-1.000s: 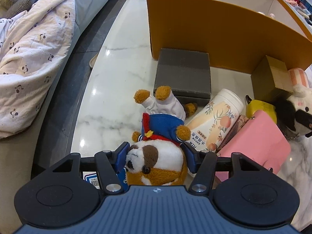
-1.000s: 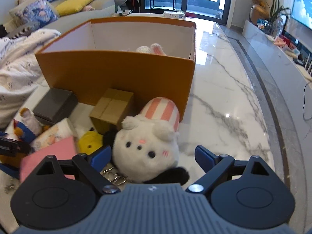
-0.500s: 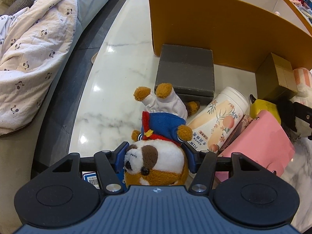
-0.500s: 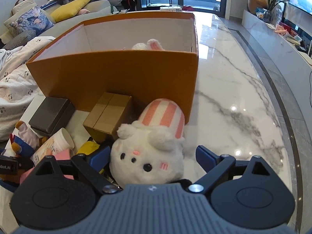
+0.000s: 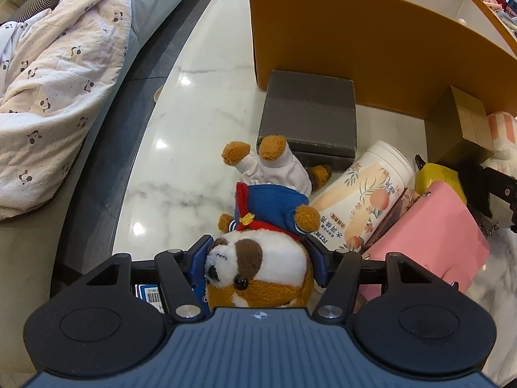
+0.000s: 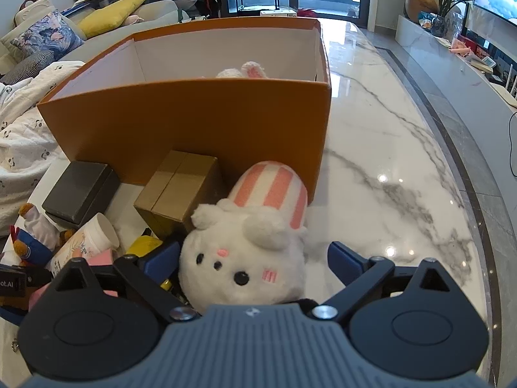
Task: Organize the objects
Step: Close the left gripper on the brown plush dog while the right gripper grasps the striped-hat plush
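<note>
The left gripper [image 5: 258, 258] points steeply down at the near edge of the white marble desk [image 5: 200, 123]. Its jaws have just been opening and stand on either side of the head of a plush dog [image 5: 261, 226]; the blue fingers [image 5: 199, 260] sit at the head's two sides, and whether they still press on it cannot be told. The dog lies on its back on the desk, head toward the camera and legs pointing away toward a grey box [image 5: 310, 116]. Right of the dog lie a white peach-print bottle [image 5: 365, 200] on its side and a pink pouch [image 5: 433, 236].

The right gripper [image 6: 255, 258] points down at a shallower angle toward the right end of the pile. Its jaws have just been opening and stand wide apart around a white plush rabbit [image 6: 245, 258]. The left finger sits just beside the rabbit's head; the right finger [image 6: 344, 260] stands clear of it, with bare desk showing between. The rabbit lies on the desk, face toward the camera, its pink-striped end toward the orange box [image 6: 194, 123].

The orange box stands open on the far side of the pile. A brown carton [image 6: 181, 187] sits against its near wall, left of the rabbit. Another plush toy [image 6: 242, 71] shows over the rim inside.
</note>
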A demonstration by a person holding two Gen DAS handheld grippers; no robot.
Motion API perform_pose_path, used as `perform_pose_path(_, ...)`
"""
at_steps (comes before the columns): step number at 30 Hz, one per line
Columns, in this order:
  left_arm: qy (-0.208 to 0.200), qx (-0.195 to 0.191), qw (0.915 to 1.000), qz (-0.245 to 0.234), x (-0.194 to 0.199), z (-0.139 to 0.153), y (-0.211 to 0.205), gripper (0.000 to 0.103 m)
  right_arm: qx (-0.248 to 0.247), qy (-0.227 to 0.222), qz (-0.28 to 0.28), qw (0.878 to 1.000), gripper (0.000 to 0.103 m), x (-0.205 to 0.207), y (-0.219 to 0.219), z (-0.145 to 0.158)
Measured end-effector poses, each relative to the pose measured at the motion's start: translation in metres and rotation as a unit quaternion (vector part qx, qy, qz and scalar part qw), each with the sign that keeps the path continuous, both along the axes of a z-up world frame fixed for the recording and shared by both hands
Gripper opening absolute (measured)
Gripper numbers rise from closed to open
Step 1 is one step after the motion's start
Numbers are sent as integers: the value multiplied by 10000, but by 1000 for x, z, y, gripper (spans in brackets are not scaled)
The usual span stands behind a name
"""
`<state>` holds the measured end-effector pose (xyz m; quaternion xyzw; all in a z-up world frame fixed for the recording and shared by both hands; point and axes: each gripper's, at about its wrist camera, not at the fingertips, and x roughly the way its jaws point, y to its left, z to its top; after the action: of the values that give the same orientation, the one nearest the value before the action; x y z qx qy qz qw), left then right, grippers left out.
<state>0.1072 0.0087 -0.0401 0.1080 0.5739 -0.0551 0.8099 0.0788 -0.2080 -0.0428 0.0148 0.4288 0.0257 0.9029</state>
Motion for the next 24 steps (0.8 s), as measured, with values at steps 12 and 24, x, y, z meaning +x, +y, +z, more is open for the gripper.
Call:
perform_pose_path(12,105,1,9999,100,-2,0,2,78,2,-51,103,9999,97,-2,5,3)
perform_pose_path(24,206,-2,9998,38,-5,-1,0,77,357,102,24,9993,88,1,0,-4)
